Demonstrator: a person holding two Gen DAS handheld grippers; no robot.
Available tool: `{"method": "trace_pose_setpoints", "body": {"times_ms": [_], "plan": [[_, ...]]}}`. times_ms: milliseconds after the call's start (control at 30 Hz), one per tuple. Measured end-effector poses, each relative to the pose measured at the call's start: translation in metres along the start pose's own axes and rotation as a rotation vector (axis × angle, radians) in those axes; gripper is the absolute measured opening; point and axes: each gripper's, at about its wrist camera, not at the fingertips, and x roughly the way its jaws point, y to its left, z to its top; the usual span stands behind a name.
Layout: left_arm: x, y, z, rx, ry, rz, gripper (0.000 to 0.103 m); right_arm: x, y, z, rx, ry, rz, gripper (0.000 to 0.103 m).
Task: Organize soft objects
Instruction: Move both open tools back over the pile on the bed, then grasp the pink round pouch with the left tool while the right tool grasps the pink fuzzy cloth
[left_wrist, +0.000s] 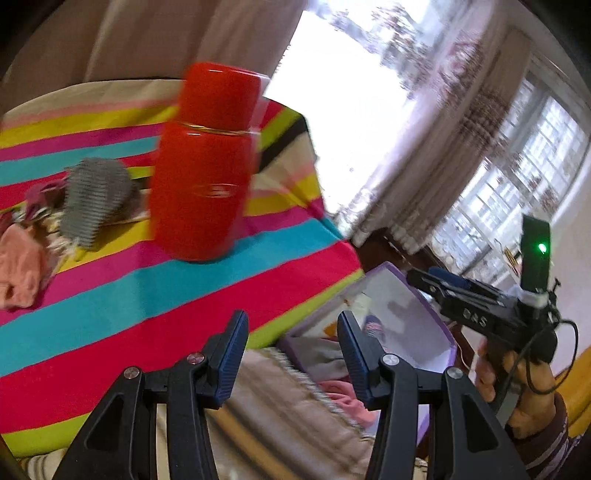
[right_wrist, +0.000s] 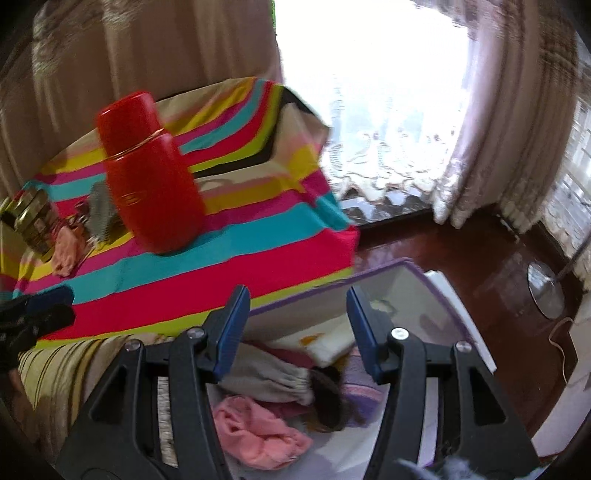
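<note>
Evidently we are between loads: both tongs are spread and hold nothing. The left tongs (left_wrist: 291, 354) hang over the near edge of the bench (left_wrist: 155, 295), draped in striped cloth, and the right tongs (right_wrist: 297, 325) sit above the purple-rimmed box (right_wrist: 436, 273) beside it. In the box already lie a pink cloth (right_wrist: 258, 432), a grey garment (right_wrist: 266, 373) and other soft pieces. Still out on the bench, at its far left, are a grey knitted piece (left_wrist: 96, 199) and a peach cloth (left_wrist: 18, 269), close behind the red flask (left_wrist: 207, 162).

For the next fetch we judge the left tongs better placed. We should swing wide of the flask, come in low from the left, and pinch a bunched fold. Both views are blurred, so we cannot tell whether the knitted piece touches the flask.
</note>
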Motion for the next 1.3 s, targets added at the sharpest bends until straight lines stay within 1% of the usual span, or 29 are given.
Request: {"method": "trace_pose_setpoints", "body": {"times_ms": [167, 367, 600, 767, 900, 967, 1067, 1133, 1167, 1233, 1300], "plan": [[-0.017, 0.044, 0.003, -0.077, -0.036, 0.058, 0.051, 0.002, 0.038, 0.002, -0.057, -0.003, 0.070, 0.058], [-0.040, 0.100, 0.004, -0.182, -0.088, 0.130, 0.051, 0.009, 0.084, 0.003, -0.120, 0.025, 0.151, 0.058], [-0.066, 0.161, 0.003, -0.299, -0.144, 0.207, 0.051, 0.020, 0.127, 0.005, -0.186, 0.052, 0.209, 0.058], [-0.078, 0.198, 0.002, -0.384, -0.166, 0.256, 0.051, 0.029, 0.154, 0.008, -0.227, 0.061, 0.241, 0.058], [-0.085, 0.230, -0.001, -0.474, -0.177, 0.292, 0.051, 0.037, 0.178, 0.013, -0.258, 0.064, 0.271, 0.058], [-0.089, 0.243, 0.000, -0.496, -0.186, 0.310, 0.051, 0.042, 0.189, 0.014, -0.269, 0.068, 0.288, 0.058], [-0.093, 0.256, 0.006, -0.497, -0.200, 0.350, 0.051, 0.049, 0.209, 0.018, -0.284, 0.074, 0.322, 0.058], [-0.095, 0.263, 0.014, -0.473, -0.209, 0.383, 0.051, 0.054, 0.225, 0.021, -0.292, 0.076, 0.352, 0.058], [-0.095, 0.266, 0.019, -0.457, -0.211, 0.403, 0.051, 0.058, 0.235, 0.022, -0.296, 0.080, 0.367, 0.059], [-0.093, 0.272, 0.029, -0.419, -0.210, 0.438, 0.051, 0.065, 0.250, 0.024, -0.294, 0.086, 0.391, 0.067], [-0.088, 0.279, 0.040, -0.378, -0.199, 0.471, 0.051, 0.073, 0.266, 0.027, -0.287, 0.098, 0.420, 0.067]]}}
